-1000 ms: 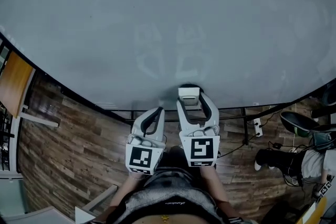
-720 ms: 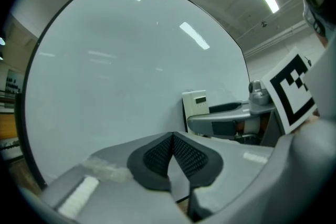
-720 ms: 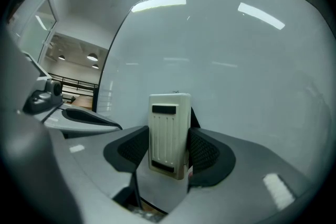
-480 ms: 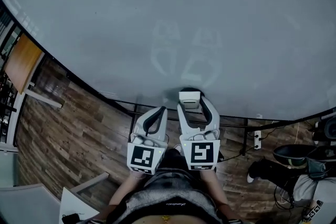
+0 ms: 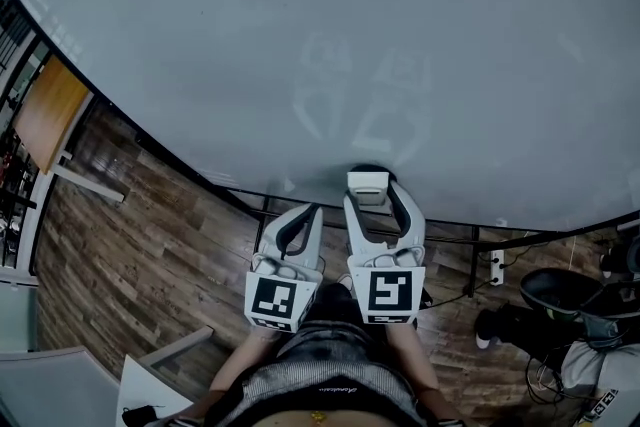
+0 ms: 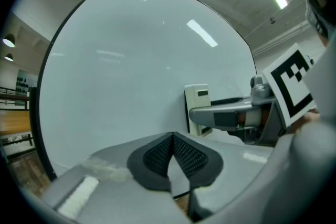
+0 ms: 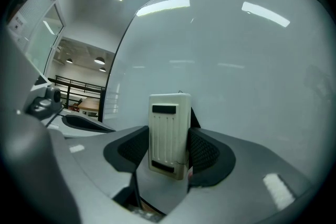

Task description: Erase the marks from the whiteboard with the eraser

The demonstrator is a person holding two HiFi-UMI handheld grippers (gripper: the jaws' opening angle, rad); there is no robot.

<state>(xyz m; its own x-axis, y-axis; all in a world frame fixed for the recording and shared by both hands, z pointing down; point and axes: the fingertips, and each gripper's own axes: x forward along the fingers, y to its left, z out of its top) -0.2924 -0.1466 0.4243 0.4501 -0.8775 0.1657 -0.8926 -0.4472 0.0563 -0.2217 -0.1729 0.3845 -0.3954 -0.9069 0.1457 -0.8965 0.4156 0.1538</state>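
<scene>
Hardly moved from the lower edge of the whiteboard [image 5: 300, 35], my right gripper [image 7: 169, 153] clamps the eraser [image 7: 169, 126], my left gripper [image 6: 172, 140] has its jaws together, empty; no marks show, so wiping seems done.

the floor [image 5: 150, 245] was dark wooden planking laid in long strips. on it stood the black frame [image 5: 468, 237] that carried the whiteboard [image 5: 300, 35], with a white power strip [image 5: 496, 267] and thin dark cables [image 5: 450, 293] near one leg. a wooden tabletop [image 5: 45, 115] on pale legs stood at the left, and a black seat [image 5: 560, 287] at the right.
</scene>
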